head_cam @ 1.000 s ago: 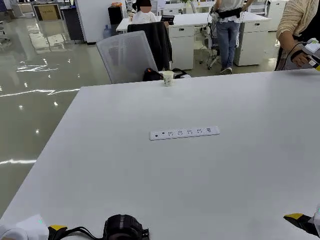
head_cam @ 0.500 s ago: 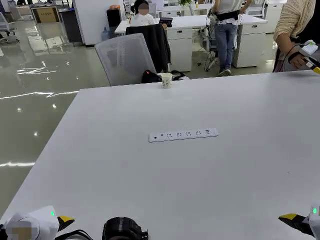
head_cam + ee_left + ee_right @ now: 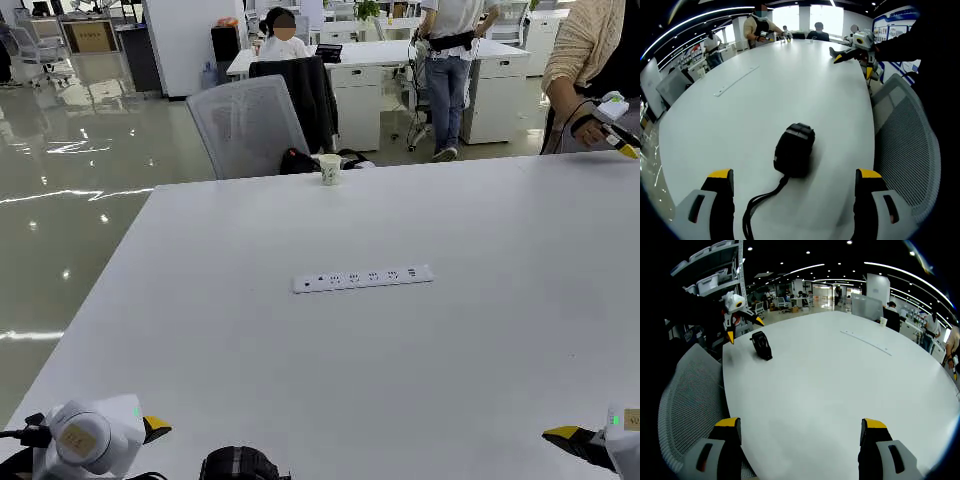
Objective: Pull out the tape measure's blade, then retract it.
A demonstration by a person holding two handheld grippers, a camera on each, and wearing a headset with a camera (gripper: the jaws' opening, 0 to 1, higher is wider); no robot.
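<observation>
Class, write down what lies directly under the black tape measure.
The tape measure rests on the white table; the patch beneath its body is hidden.

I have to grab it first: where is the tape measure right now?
In the head view the tape measure sits at the bottom edge, left of centre, on the white table, just right of the left gripper.

table (image 3: 250, 330): white | power strip (image 3: 363, 279): flat, mid-table | cup (image 3: 330, 169): upright, far edge | chair (image 3: 245, 125): grey mesh, beyond far edge, left of cup | person (image 3: 590, 50): far right corner
</observation>
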